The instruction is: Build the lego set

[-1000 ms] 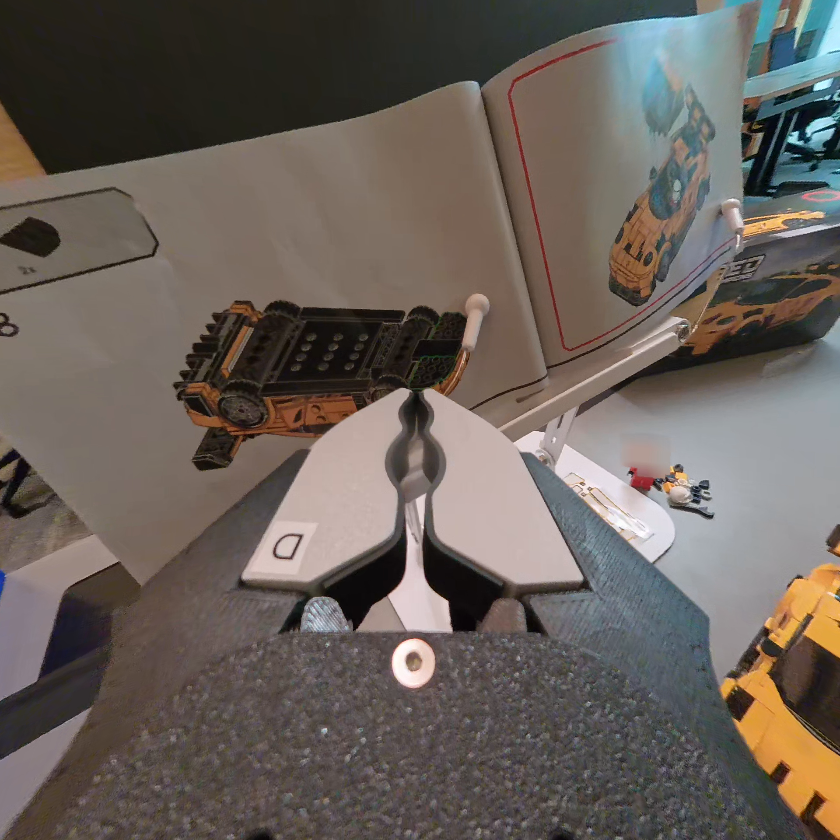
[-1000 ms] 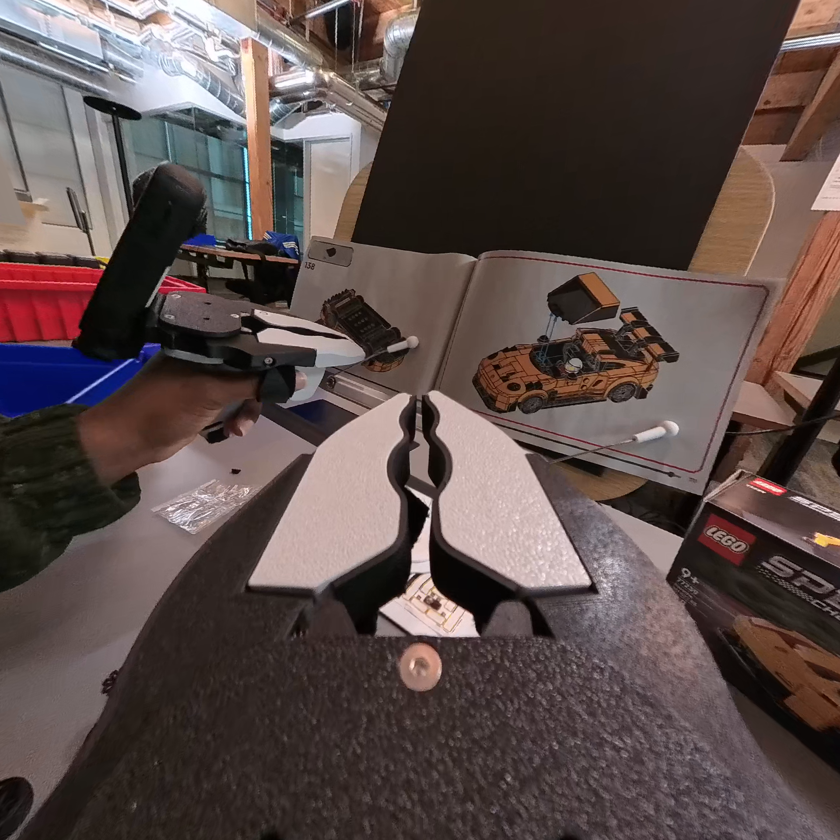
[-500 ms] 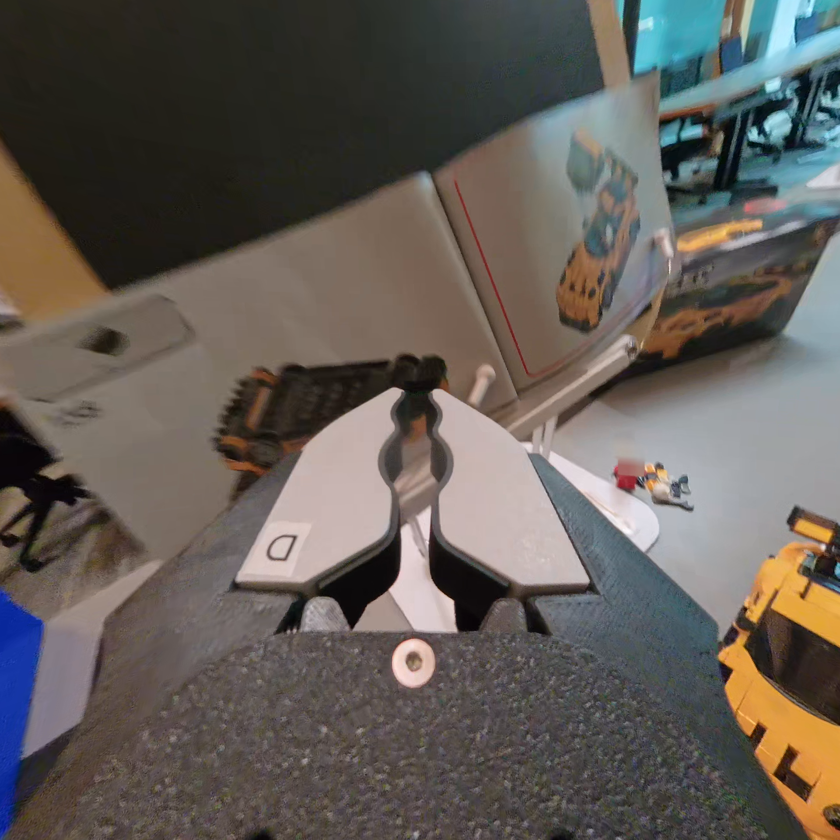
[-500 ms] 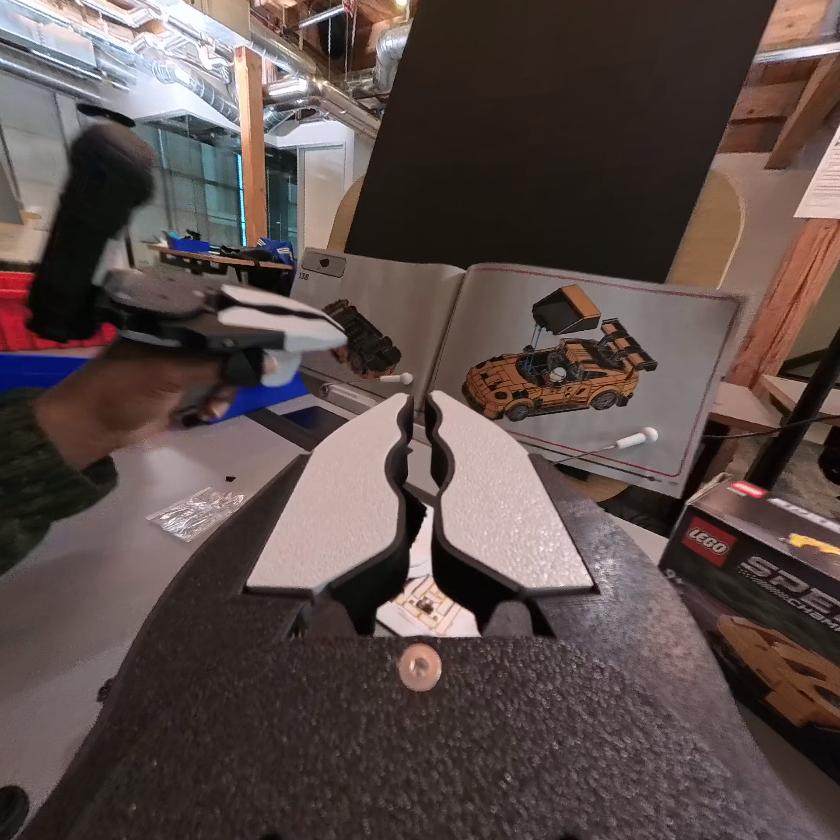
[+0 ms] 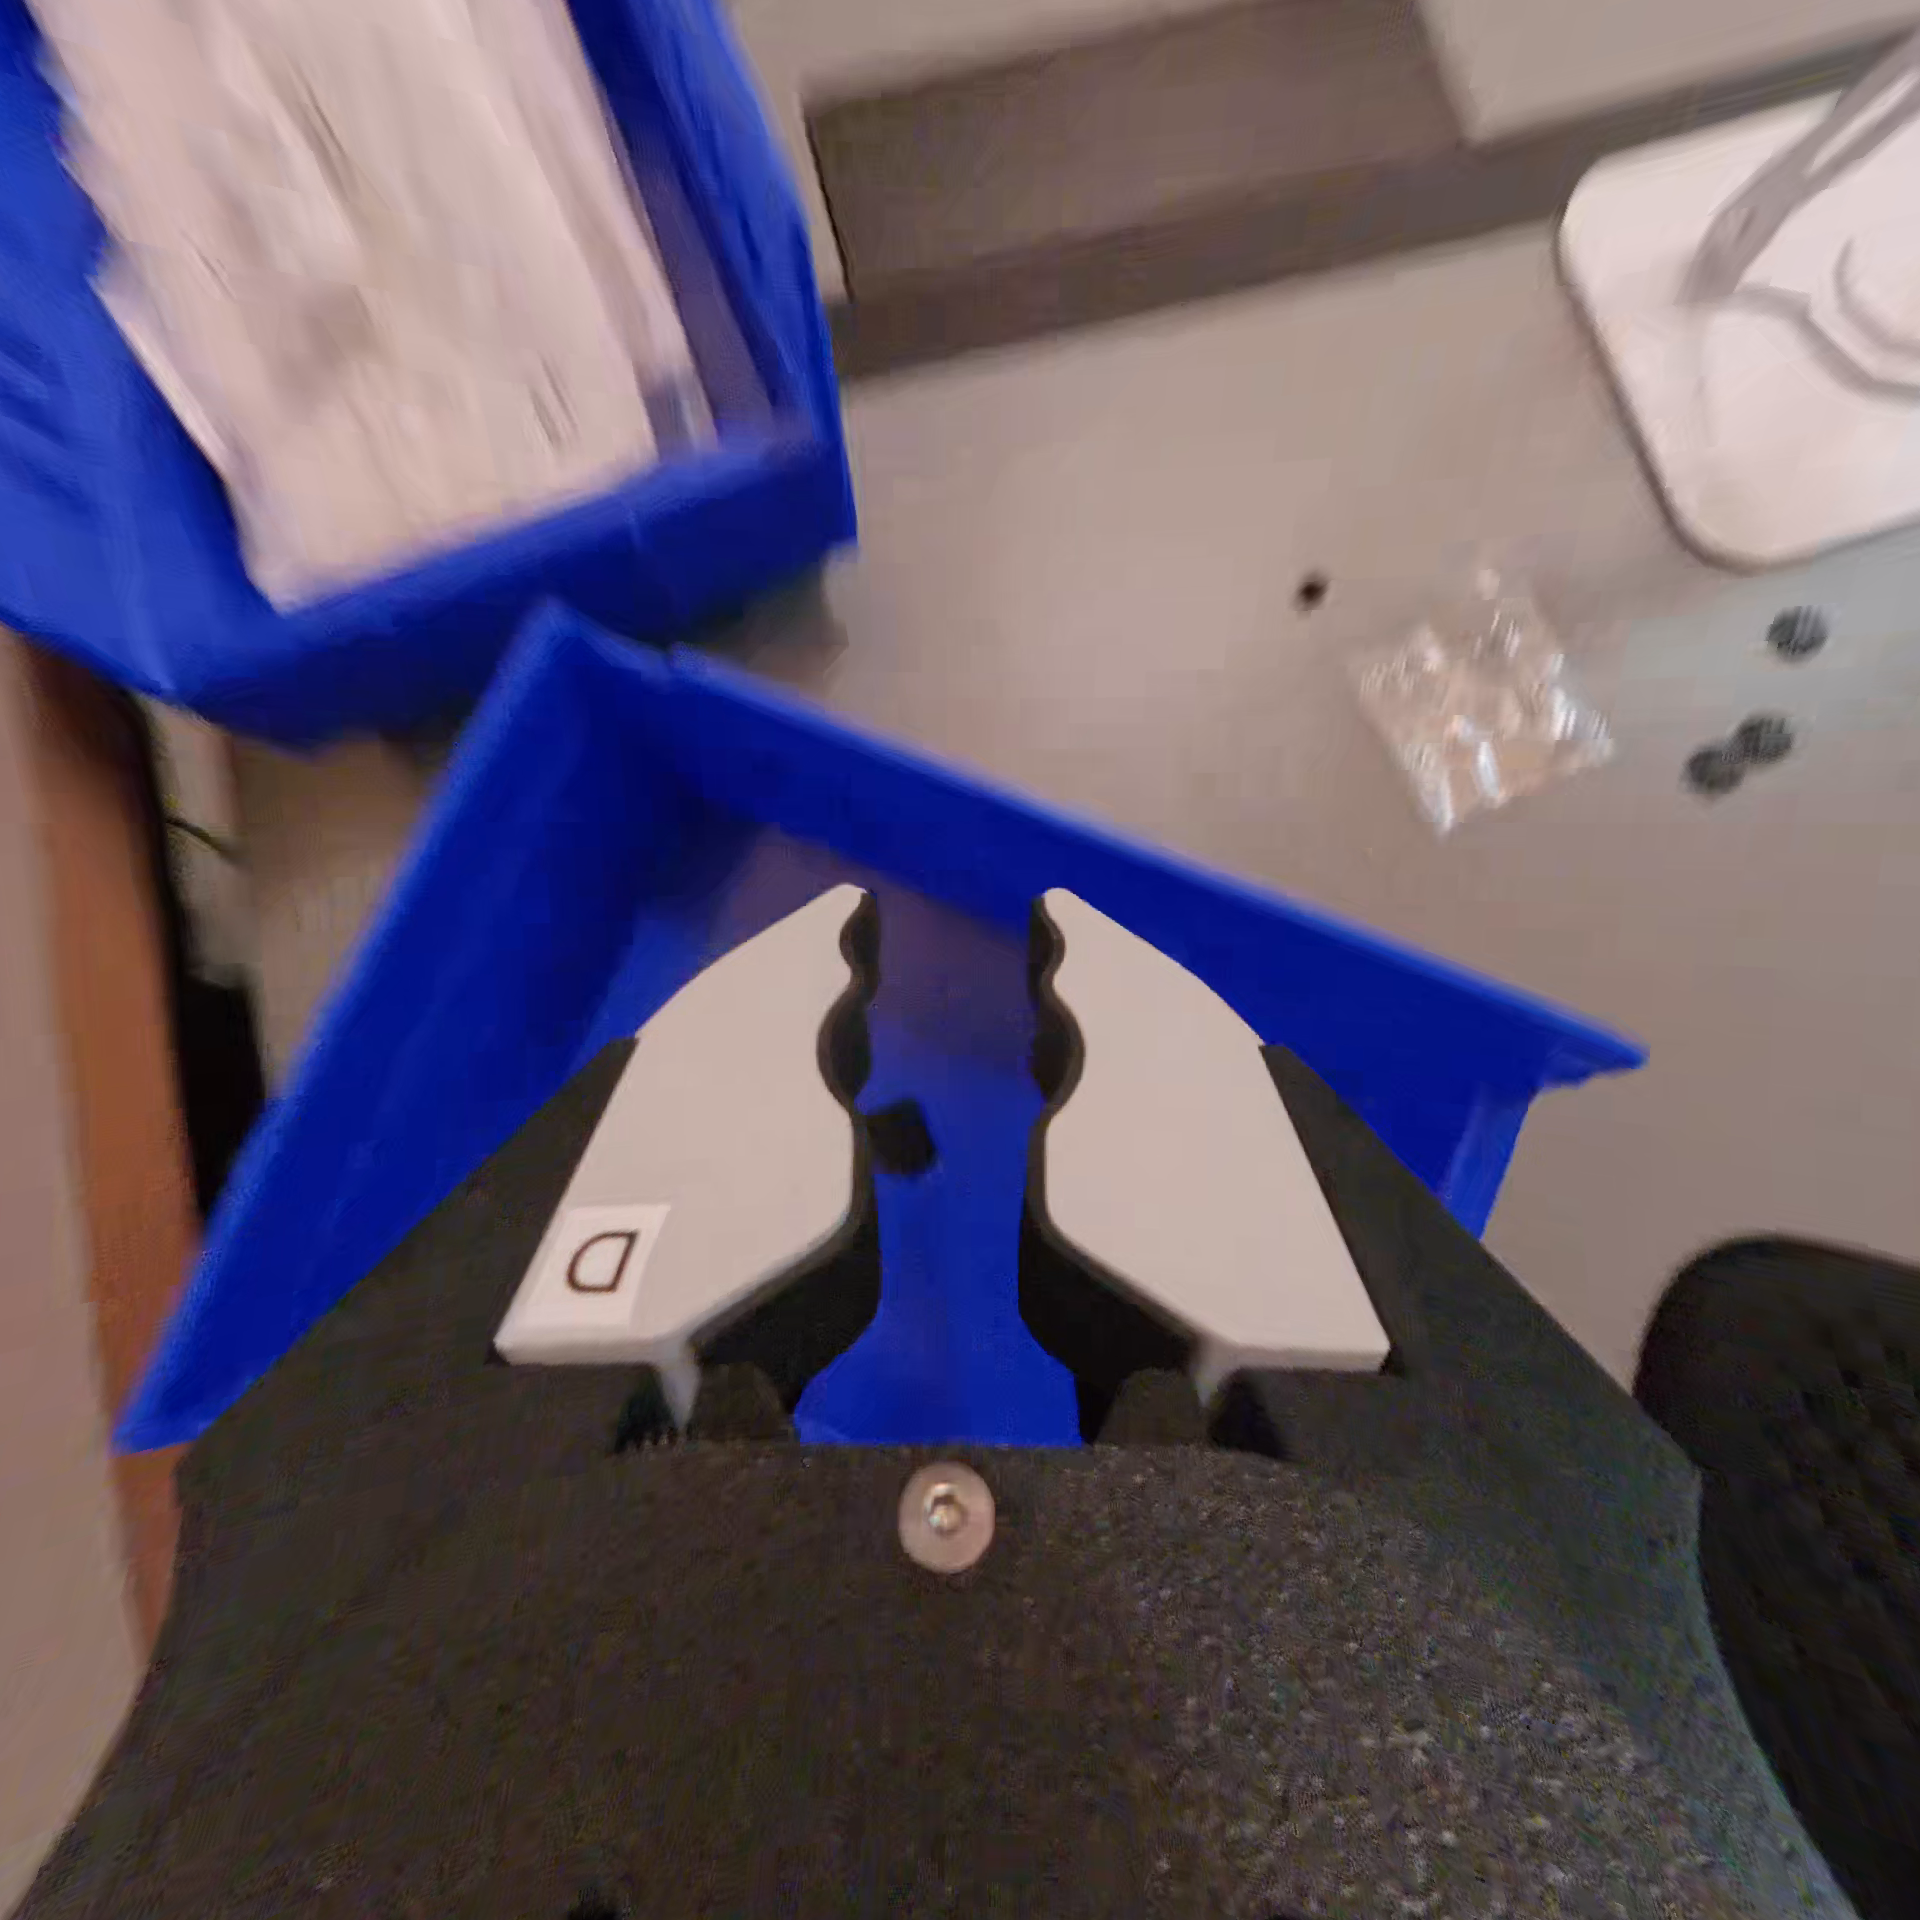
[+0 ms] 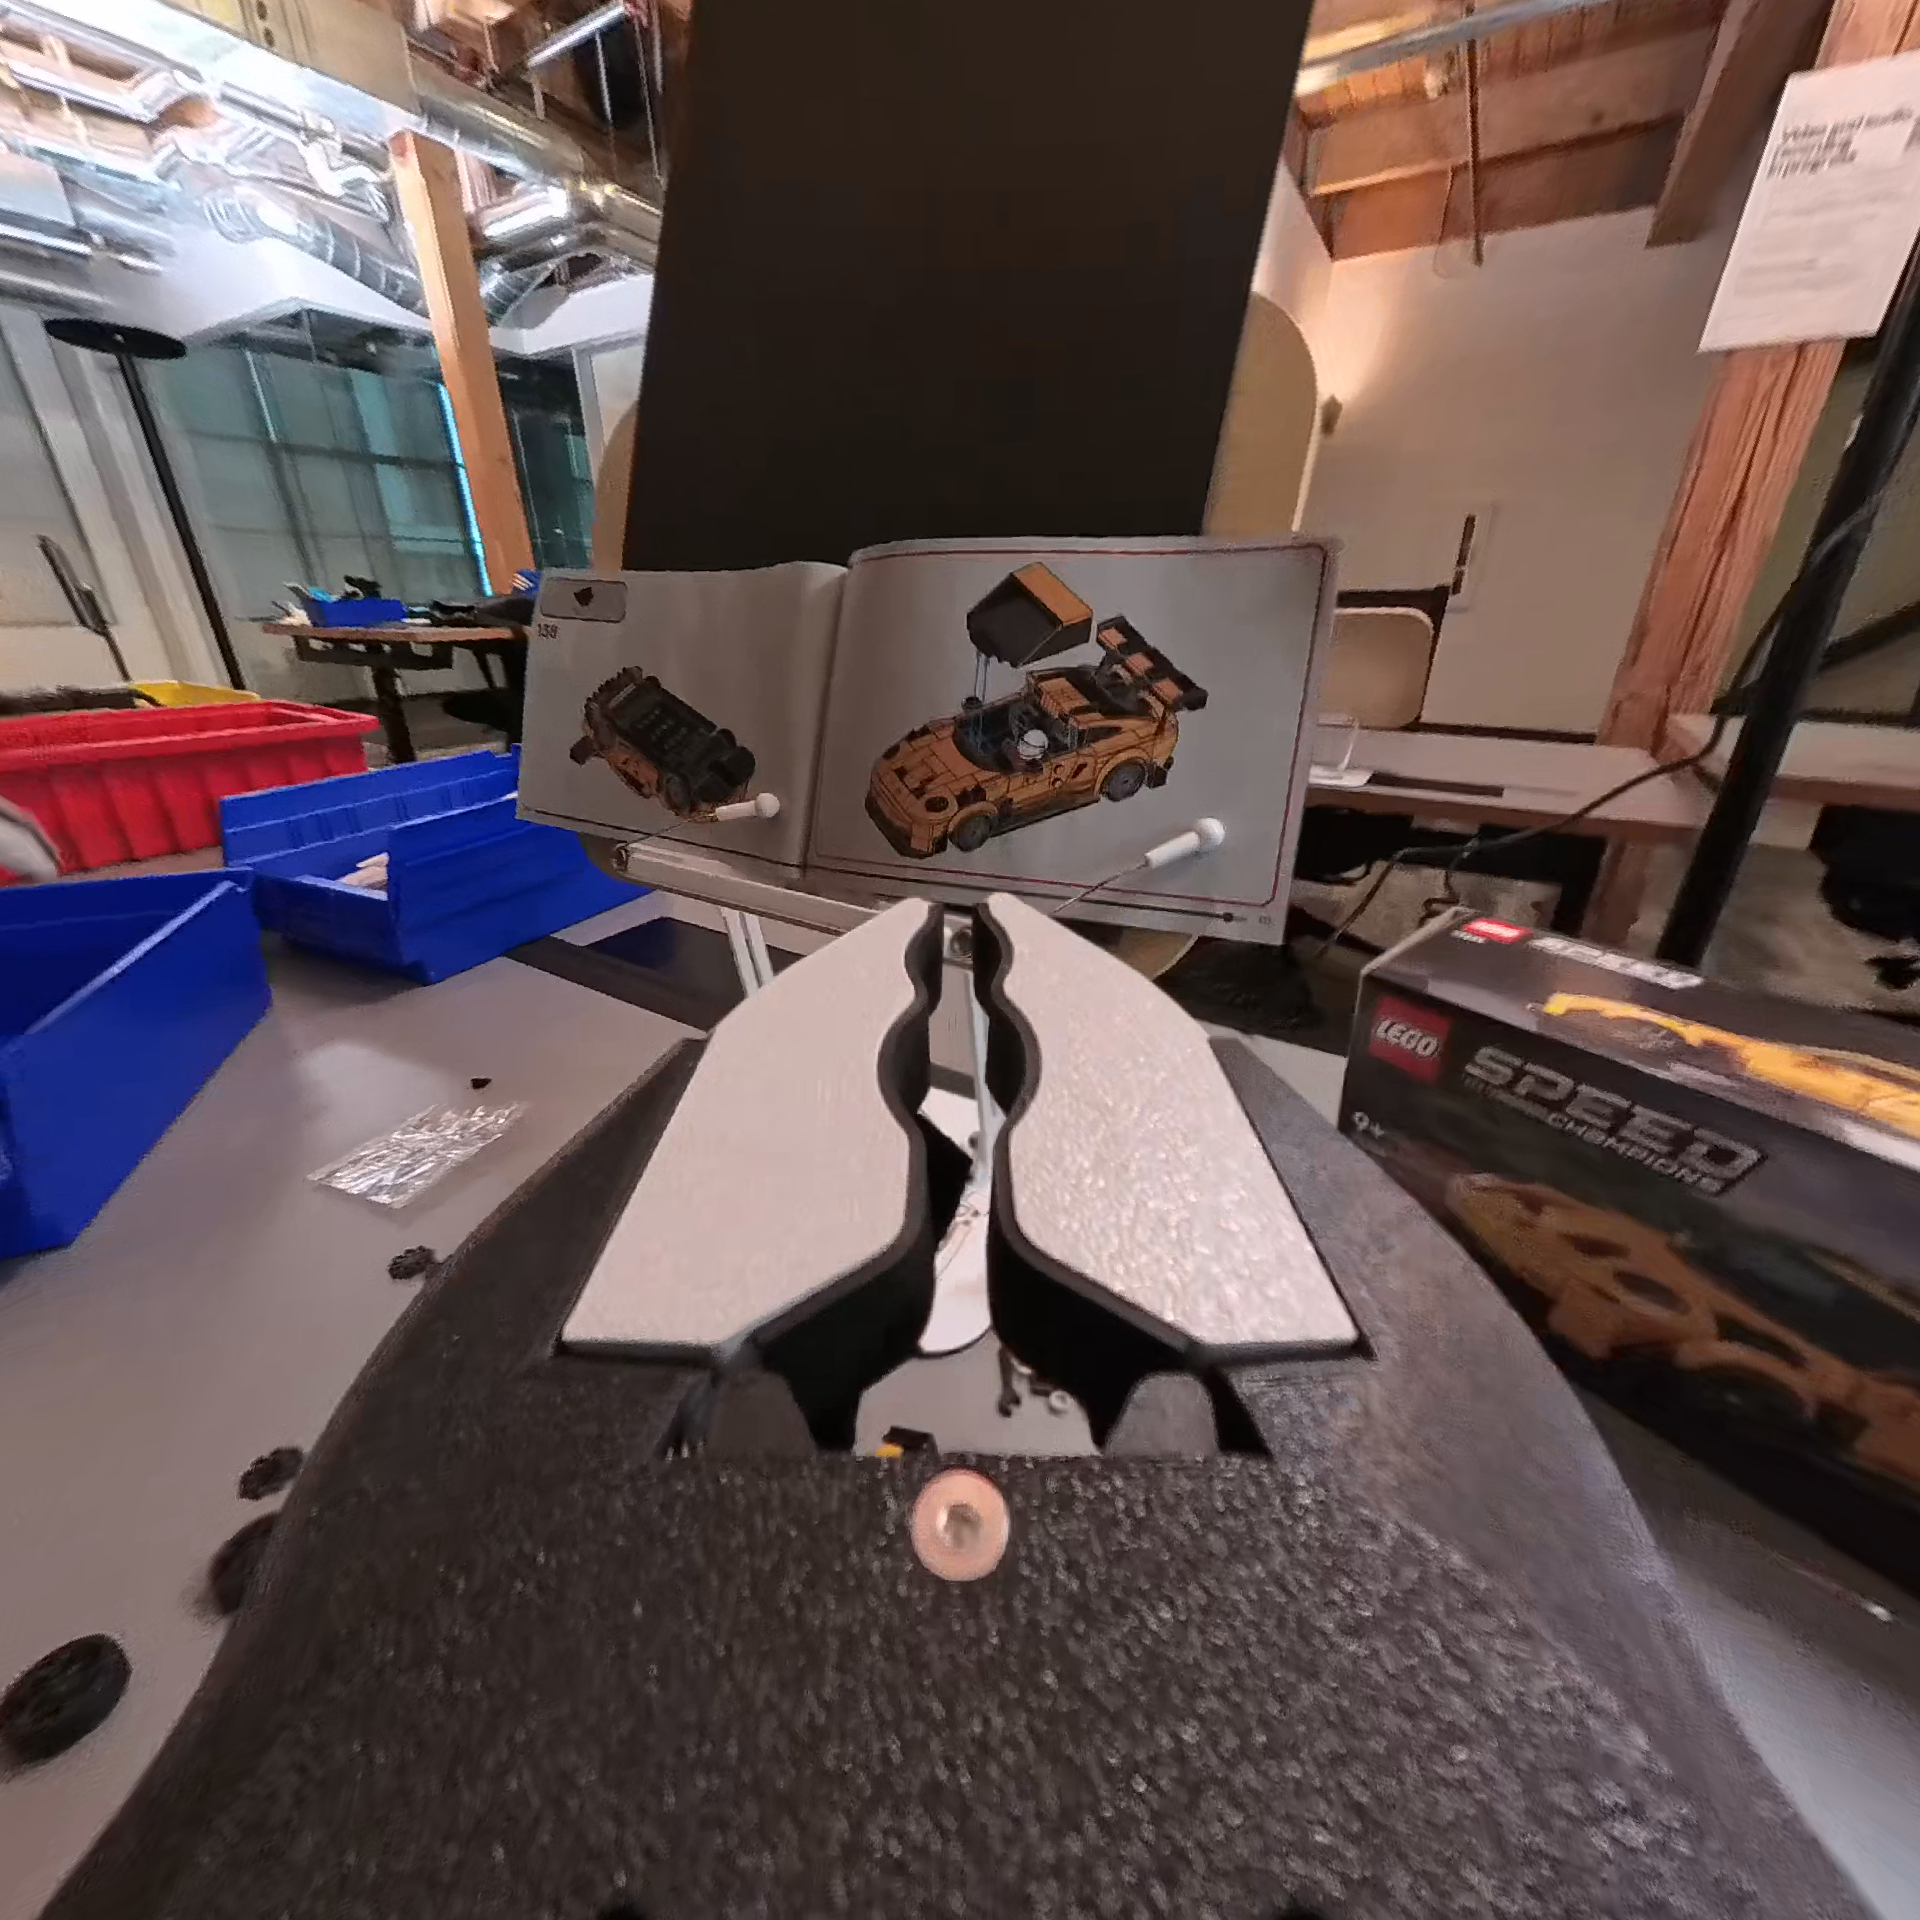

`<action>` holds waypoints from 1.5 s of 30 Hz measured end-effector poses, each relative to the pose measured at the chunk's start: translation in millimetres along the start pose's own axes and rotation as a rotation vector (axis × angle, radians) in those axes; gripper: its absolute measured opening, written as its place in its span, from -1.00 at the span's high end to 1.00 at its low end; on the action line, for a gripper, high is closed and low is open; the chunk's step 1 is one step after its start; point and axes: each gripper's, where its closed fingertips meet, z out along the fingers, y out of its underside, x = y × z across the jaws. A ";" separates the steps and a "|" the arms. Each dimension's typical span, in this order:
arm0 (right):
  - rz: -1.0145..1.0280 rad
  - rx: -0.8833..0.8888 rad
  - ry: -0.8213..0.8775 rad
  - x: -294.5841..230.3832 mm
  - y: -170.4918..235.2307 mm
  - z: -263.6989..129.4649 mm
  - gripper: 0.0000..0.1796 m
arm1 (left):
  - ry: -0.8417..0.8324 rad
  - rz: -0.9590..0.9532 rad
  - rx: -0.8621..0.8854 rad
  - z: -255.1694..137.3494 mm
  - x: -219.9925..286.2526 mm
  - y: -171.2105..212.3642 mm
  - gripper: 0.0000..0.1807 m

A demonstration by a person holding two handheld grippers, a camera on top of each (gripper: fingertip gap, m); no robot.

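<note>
My left gripper point(image 5: 951, 899) is open and points down into a blue bin point(image 5: 1039, 862). A small black piece point(image 5: 902, 1138) lies on the bin floor between my fingers; they are not touching it. My right gripper point(image 6: 961, 914) is shut and empty, held above the grey table and facing the open instruction booklet point(image 6: 935, 717) on its stand. The set's box point(image 6: 1662, 1122) lies to the right of it. The left wrist view is blurred by motion.
A second blue bin point(image 5: 416, 260) with white bags sits farther back, and a red bin point(image 6: 177, 769) behind it. A clear plastic bag point(image 5: 1475, 707) and small black parts point(image 5: 1735, 753) lie on the table near the white stand base point(image 5: 1745, 312). Black round parts point(image 6: 62, 1694) lie at the lower left. About 55 cm separates my left fingertips from my right.
My left gripper has swung away from the booklet, left and down over the blue bin, and has opened. It has left the right wrist view. The right gripper stays shut.
</note>
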 end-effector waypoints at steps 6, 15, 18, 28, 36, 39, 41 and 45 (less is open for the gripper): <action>0.061 -0.019 -0.019 -0.3 2.3 1.9 0.96 | 0.037 -0.070 -0.354 57.4 -31.9 92.6 0.56; 0.015 -0.056 0.000 0.9 16.5 1.9 0.95 | 0.006 -0.085 -0.499 81.0 -46.9 119.6 0.68; 0.031 -0.057 -0.007 0.8 18.1 2.2 0.95 | -0.006 -0.090 -0.491 82.8 -47.7 119.8 0.91; 0.024 -0.040 -0.004 1.5 12.3 -1.7 0.96 | -0.042 -0.024 -0.484 81.2 -44.9 117.6 1.00; 0.019 -0.051 -0.010 -1.2 15.6 -0.2 0.96 | -0.025 -0.018 -0.382 71.8 -48.4 99.5 0.68; 0.020 -0.058 -0.011 -1.7 17.9 0.7 0.96 | 0.008 0.009 -0.354 73.1 -47.5 95.3 0.54; 0.020 -0.059 -0.011 -2.1 18.7 1.2 0.96 | 0.011 0.037 -0.349 76.6 -49.1 94.5 0.48; 0.006 -0.051 0.005 -0.5 15.6 -0.3 0.96 | 0.030 0.048 -0.380 83.5 -50.3 99.7 0.42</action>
